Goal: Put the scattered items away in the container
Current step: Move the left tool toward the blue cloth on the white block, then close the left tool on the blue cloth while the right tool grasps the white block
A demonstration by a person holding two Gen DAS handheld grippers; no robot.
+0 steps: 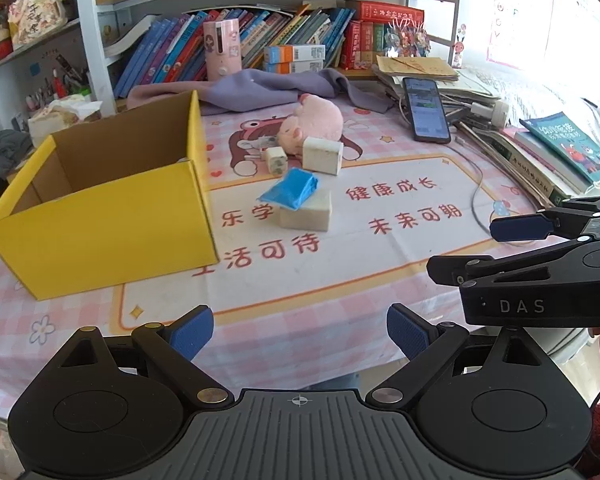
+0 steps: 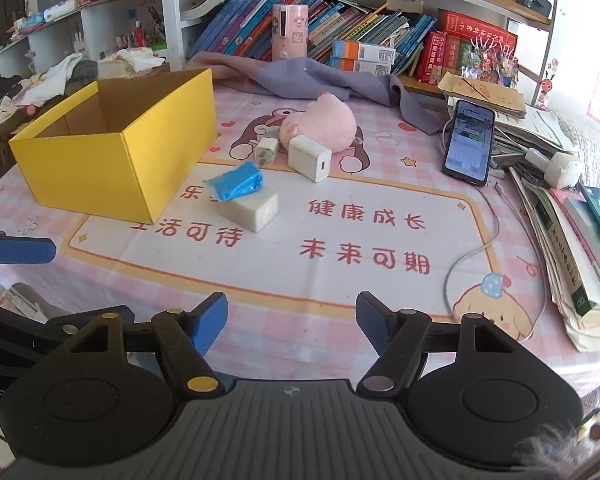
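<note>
Left wrist view, my left gripper (image 1: pixel 299 338): its jaws stood apart with nothing between them, hanging over the near edge of the bench (image 1: pixel 340 320) with its pink checked cloth.
Left wrist view, container: the open yellow cardboard box (image 1: pixel 112 216) sat at the left, its far inner corner hidden from me.
Left wrist view, scattered items: a crumpled blue plastic packet (image 1: pixel 291 189) lay on a cream rectangular block (image 1: pixel 306 212) just right of the box; beyond them were a small white plug adapter (image 1: pixel 274 160), a larger white charger cube (image 1: pixel 323 155) and a pink plush pig (image 1: pixel 316 120).
Left wrist view, my right gripper (image 1: pixel 460 250): it reached in from the right edge, empty.

Right wrist view, my right gripper (image 2: pixel 292 322): the jaws were opening, nothing between them, well short of the items.
Right wrist view, handling: I judged the packet light, soft and slippery, best pinched across its bunched middle; the block and chargers stiff and smooth, best taken across flat opposite faces; the pig soft, taken at its body.
</note>
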